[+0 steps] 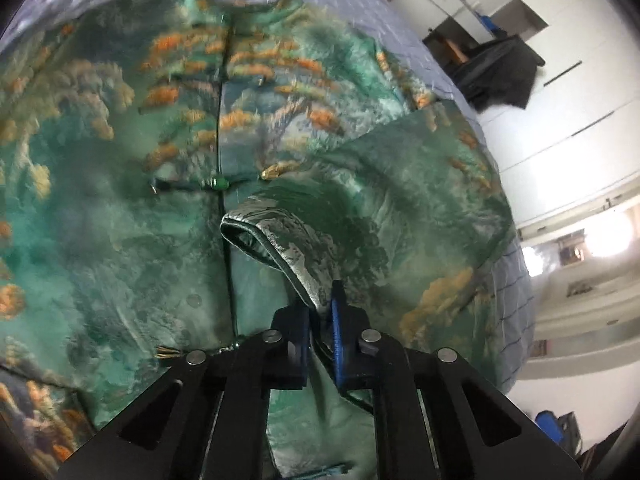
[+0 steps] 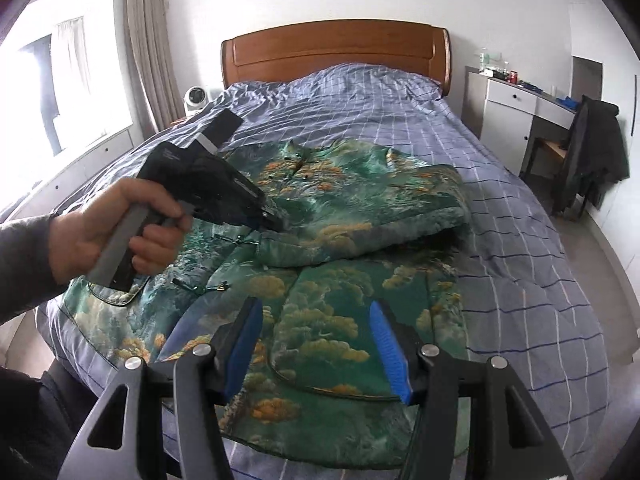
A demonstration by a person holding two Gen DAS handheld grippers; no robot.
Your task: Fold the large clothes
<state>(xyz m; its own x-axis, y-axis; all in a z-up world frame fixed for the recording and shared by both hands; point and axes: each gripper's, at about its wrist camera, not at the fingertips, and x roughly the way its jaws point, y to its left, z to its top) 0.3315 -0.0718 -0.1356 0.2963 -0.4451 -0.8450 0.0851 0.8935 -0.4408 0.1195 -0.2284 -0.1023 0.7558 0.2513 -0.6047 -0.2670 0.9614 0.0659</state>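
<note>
Fist (image 2: pixel 120 232) angling left claw (image 1: pixel 320 320) downward, clamped on jacket sleeve (image 1: pixel 280 236).

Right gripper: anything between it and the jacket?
Nothing visible. The right gripper hangs open above the jacket's lower panel with no object in the gap. The left gripper is shut on the sleeve cuff, further up.

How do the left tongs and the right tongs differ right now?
The left tongs are shut on the sleeve cuff of the green jacket; the right tongs stand open, holding nothing. The left tongs reach down onto the middle of the jacket; the right tongs hang above its near hem. Both have black arms and blue pads.
</note>
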